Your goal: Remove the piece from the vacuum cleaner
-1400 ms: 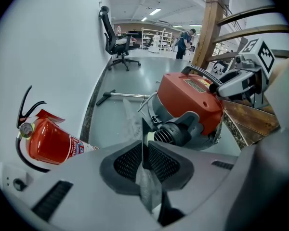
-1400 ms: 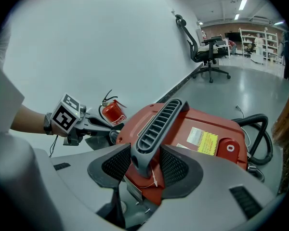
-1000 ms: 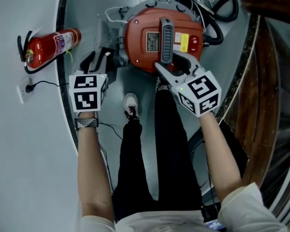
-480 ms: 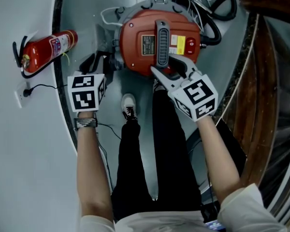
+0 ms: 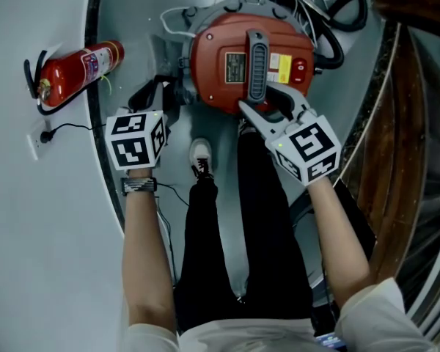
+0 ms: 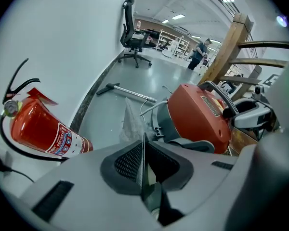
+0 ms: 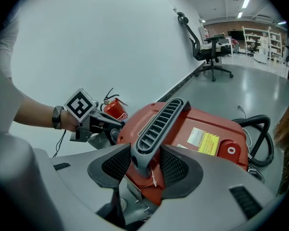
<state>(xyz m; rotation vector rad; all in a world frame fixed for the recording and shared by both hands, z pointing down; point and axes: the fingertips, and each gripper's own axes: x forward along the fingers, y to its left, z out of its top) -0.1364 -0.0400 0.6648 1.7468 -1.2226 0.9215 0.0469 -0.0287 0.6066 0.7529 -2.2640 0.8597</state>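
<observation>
Right gripper [image 7: 145,160] jaws grip the grey ribbed handle [image 7: 159,121], the firmest hold on the likely heavy red vacuum cleaner [image 7: 216,124]; left gripper [image 6: 143,150] jaws, just closing, almost meet, seemingly empty.

The round red vacuum cleaner [image 5: 227,61] has a smooth plastic shell with a soft sheen. The grey ribbed plastic handle [image 5: 257,64] across its top looks matt. A yellow sticker [image 5: 281,67] beside that handle is smooth, like coated paper. At the vacuum cleaner's right side, the black flexible hose [image 5: 331,50] looks dull and rubbery. Left of the vacuum cleaner, the red fire extinguisher [image 5: 79,70] is glossy painted metal. Further right, the brown wooden railing [image 5: 418,9] has a dull varnished look. The grey floor [image 5: 132,20] under the vacuum cleaner is smooth and faintly reflective. The left gripper [image 6: 143,144] and right gripper [image 7: 145,160] are matt grey plastic with black mesh-textured pads [image 7: 116,163].
</observation>
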